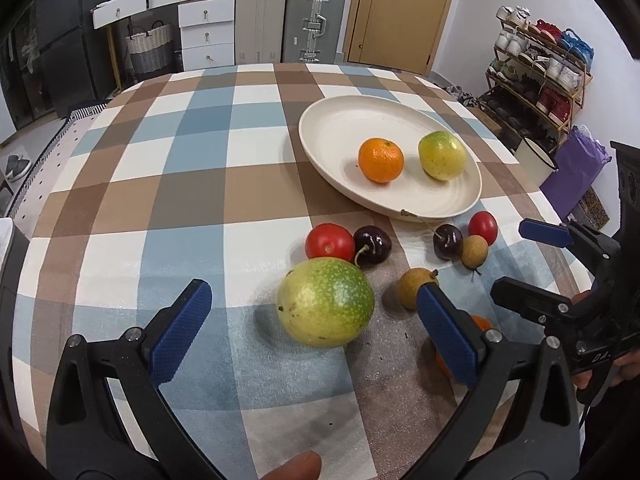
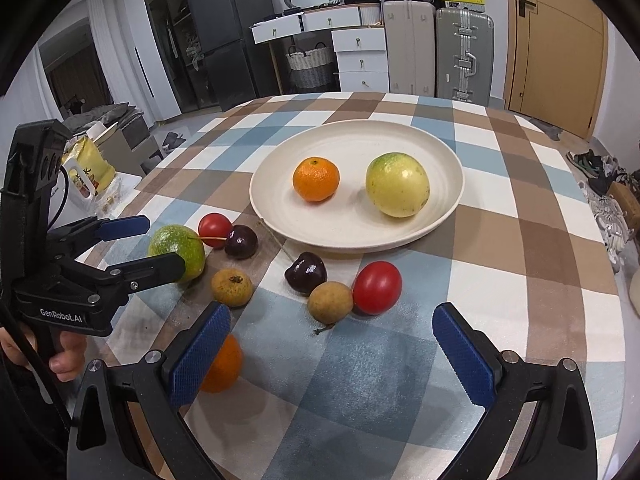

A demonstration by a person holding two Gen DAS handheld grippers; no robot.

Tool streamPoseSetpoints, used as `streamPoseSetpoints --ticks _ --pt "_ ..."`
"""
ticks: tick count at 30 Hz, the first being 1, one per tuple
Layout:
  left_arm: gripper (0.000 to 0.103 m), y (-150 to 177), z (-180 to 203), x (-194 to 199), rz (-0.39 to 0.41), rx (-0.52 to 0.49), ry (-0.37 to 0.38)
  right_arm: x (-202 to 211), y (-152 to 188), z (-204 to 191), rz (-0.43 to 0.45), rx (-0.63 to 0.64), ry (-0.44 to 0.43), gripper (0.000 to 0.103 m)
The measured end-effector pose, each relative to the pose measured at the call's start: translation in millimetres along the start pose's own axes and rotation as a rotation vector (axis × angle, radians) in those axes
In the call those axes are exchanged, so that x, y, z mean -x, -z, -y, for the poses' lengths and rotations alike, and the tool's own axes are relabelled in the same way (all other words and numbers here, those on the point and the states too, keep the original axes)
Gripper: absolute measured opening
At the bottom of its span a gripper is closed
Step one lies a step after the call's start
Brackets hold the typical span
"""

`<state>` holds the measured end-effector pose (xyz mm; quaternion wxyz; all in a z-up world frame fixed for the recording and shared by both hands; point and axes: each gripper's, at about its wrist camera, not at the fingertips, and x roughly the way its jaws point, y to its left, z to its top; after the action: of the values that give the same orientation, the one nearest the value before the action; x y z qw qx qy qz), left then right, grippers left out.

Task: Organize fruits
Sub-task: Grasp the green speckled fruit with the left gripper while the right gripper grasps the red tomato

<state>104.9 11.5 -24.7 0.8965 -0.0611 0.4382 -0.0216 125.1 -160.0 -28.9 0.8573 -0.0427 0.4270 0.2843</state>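
Left tool (image 1: 312, 332) spread wide around the big round green-yellow speckled fruit (image 1: 326, 302) on the table.
Right tool (image 2: 332, 356) also released, empty. The cream round plate (image 2: 440, 216) at 12 o'clock holds one orange tangerine (image 2: 316, 180). Risk: the smooth fruit may roll if squeezed off-centre. Another small orange fruit (image 2: 224, 364) is half hidden behind a finger.

Bright, soft shadows, sharp — fisheye-warped edges
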Motion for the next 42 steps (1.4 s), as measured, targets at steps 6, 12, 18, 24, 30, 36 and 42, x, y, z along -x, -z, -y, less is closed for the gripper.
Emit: streamPoseSetpoints --ticks 6,12,18,24,30,36,42 --pt "0.102 3 5 -12 -0.032 -0.024 -0.01 -8 1 0 -0.021 0.001 0.029 0.103" --pt "0.102 4 -2 -19 -0.051 -0.003 -0.022 -12 -3 9 -0.025 0.0 0.072 0.103" --pt "0.102 3 -15 -22 -0.053 0.033 -0.029 -5 -6 25 0.001 -0.035 0.096 0.102" --pt "0.102 3 -22 -22 -0.05 0.057 -0.012 -5 -7 41 0.009 -0.082 0.122 0.099" --pt "0.095 3 -22 -22 -0.05 0.051 0.006 -12 -9 48 -0.007 -0.097 0.141 0.088" --pt "0.073 5 -16 -22 -0.068 0.032 0.061 -15 -13 47 -0.01 -0.084 0.143 0.085" --pt "0.049 8 -9 -21 -0.055 0.011 0.119 -18 -18 48 -0.02 -0.074 0.116 0.079"
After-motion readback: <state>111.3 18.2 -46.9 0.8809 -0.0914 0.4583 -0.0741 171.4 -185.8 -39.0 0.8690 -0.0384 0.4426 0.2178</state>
